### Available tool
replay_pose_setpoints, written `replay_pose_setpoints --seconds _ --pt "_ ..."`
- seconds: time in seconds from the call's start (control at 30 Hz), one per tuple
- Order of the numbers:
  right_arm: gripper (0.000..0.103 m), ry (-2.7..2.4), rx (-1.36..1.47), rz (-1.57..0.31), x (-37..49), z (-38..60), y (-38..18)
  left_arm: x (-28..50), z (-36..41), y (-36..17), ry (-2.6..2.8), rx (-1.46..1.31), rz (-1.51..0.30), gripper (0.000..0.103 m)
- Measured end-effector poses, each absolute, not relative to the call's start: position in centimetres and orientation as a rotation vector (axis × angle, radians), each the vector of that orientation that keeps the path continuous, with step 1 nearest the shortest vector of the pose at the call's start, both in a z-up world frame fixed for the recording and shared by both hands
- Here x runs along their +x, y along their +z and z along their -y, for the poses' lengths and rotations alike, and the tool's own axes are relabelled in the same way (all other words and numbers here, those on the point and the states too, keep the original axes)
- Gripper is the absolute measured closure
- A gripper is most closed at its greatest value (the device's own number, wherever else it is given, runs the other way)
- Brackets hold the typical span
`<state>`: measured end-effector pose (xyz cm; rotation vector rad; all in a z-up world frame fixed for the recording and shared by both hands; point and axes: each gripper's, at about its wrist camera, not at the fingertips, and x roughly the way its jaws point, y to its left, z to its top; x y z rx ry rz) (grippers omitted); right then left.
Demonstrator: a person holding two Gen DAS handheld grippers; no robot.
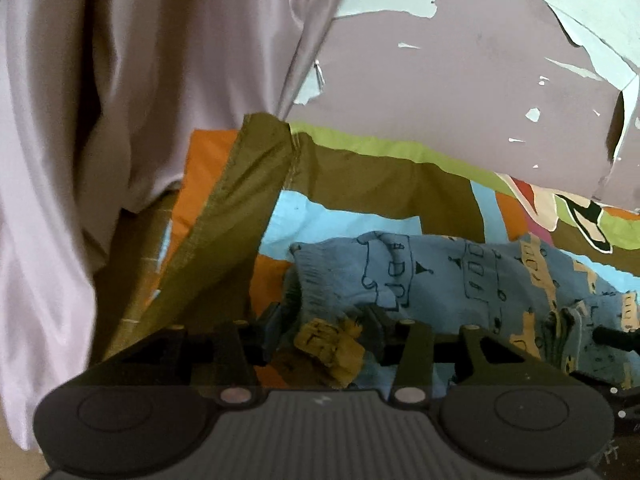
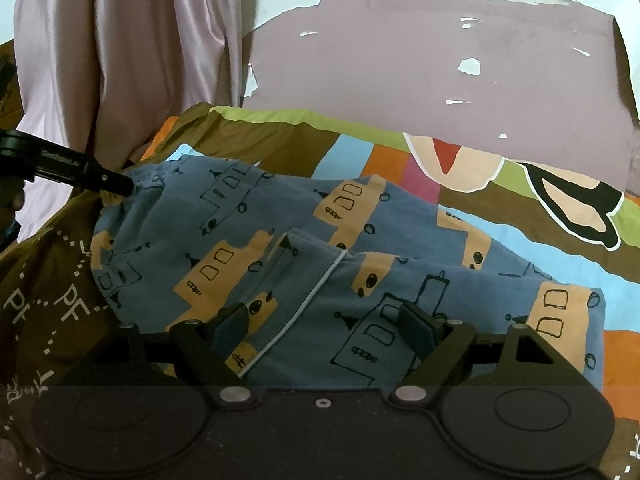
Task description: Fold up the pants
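The right hand-held gripper [image 2: 326, 326] hovers low over the blue pants [image 2: 280, 248], its fingers spread wide, grasping nothing. The pants, printed with orange and outlined trucks, lie crumpled on a bed covered by a colourful patchwork bedsheet [image 2: 520, 240]. At their far left edge, the left hand-held gripper [image 1: 328, 326] has its fingers closed around a bunched fold of the pants. Beyond the bed hang pale lilac curtains [image 2: 132, 60] beside a mauve wall [image 2: 420, 60] with peeling paint.
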<state>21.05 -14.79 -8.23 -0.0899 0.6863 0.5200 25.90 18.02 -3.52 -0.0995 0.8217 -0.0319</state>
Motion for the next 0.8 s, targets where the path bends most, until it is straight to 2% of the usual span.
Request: replay_pose_setpoints --seconds 0.5,0.6,0.63,0.67,0.8 --pt "0.018 0.524 -0.098 -0.688 21.0 14.8 -8.4 26.9 -24.8 -6.2 -0.086 -0.492 -0.965 0.052" --pt "0.018 0.525 -0.099 -0.688 21.0 14.8 -8.5 27.2 -24.7 -6.1 -0.101 -0.478 -0.982 0.053" --pt "0.018 0.525 -0.100 -0.688 21.0 14.8 -8.5 27.3 -24.5 -6.0 -0.106 -0.454 -0.990 0.064" --pt "0.018 0.525 -0.101 -0.688 21.0 14.8 -8.5 27.4 -24.2 -5.9 -0.104 -0.428 -0.998 0.070" --pt "0.018 0.525 -0.099 -0.688 21.0 14.8 -8.5 27.4 -23.3 -4.9 -0.074 -0.381 -1.009 0.083"
